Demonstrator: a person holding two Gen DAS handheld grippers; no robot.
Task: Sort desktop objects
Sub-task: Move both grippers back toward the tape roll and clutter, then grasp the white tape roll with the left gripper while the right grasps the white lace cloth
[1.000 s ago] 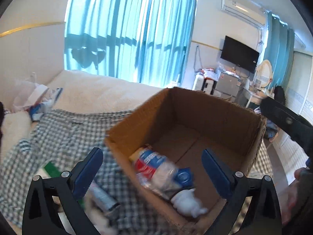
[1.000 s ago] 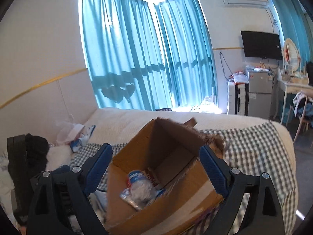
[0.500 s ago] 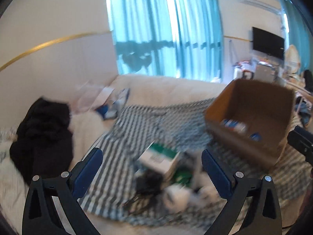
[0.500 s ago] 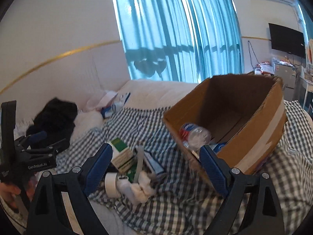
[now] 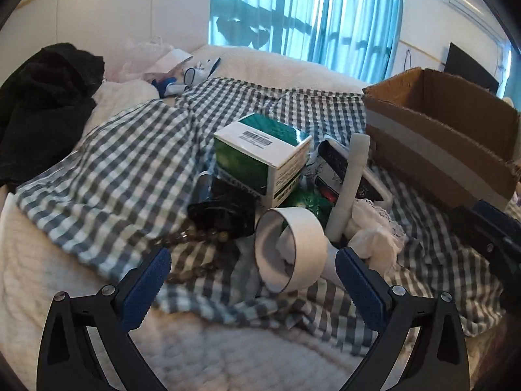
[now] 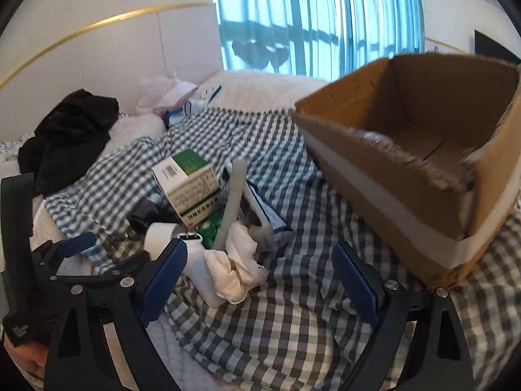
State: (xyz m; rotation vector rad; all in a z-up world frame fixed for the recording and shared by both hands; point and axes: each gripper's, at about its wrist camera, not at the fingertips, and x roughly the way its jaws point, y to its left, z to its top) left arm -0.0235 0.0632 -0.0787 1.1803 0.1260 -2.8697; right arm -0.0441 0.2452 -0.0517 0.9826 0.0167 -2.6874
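Hovering with jaws wide and empty, the left gripper (image 5: 252,280) and right gripper (image 6: 260,270) face a heap on the checked cloth (image 5: 130,163): green-and-white box (image 5: 260,150), white tape roll (image 5: 291,249). Only the right wrist view looks into the cardboard box (image 6: 407,176) near the cloth's far edge.
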